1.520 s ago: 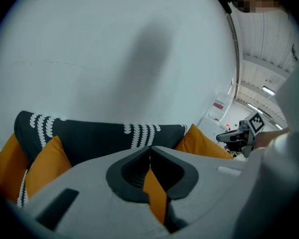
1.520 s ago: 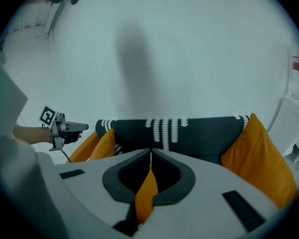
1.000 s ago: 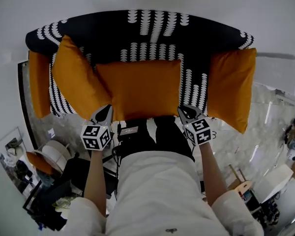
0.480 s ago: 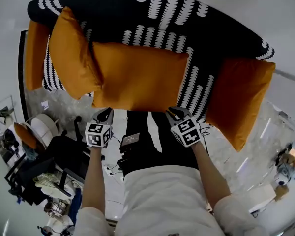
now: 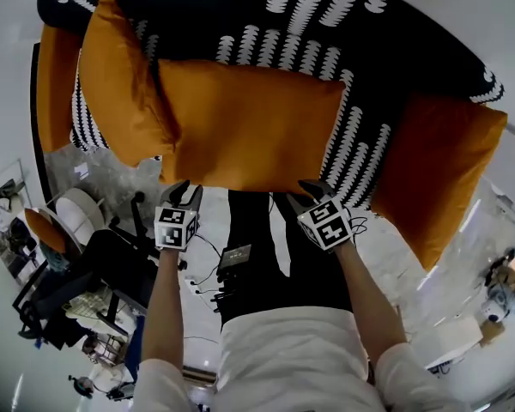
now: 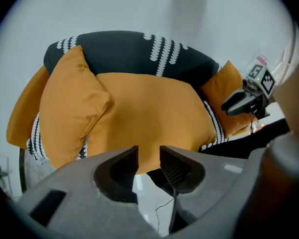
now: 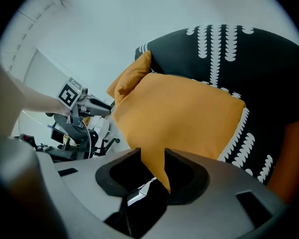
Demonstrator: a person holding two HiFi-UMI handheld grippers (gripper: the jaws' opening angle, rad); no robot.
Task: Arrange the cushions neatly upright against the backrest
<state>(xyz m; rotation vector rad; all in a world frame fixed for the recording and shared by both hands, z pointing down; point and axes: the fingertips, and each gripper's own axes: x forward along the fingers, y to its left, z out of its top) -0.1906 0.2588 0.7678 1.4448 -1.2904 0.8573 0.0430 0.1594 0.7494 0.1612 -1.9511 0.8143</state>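
A black sofa (image 5: 283, 15) with white markings holds several orange cushions. The wide middle cushion (image 5: 249, 127) leans on the backrest. My left gripper (image 5: 185, 194) is at its near left corner and my right gripper (image 5: 305, 192) at its near right corner. Both sets of jaws are opening. In the left gripper view the cushion's lower edge (image 6: 149, 113) sits between the parted jaws (image 6: 148, 156). In the right gripper view the cushion's corner (image 7: 159, 168) hangs between the parted jaws (image 7: 152, 166). A second cushion (image 5: 120, 84) stands tilted at the left, and a third (image 5: 442, 178) leans at the right end.
Another orange cushion (image 5: 56, 84) rests against the sofa's left armrest. The person's black-trousered legs (image 5: 257, 247) stand just before the sofa's front. A black office chair (image 5: 112, 273), cables and a white round stool (image 5: 77, 217) stand on the floor at the left.
Both grippers were shut on the middle cushion's near corners and have now parted their jaws. The cushion has moved farther back against the backrest, and the view has moved closer to the sofa.
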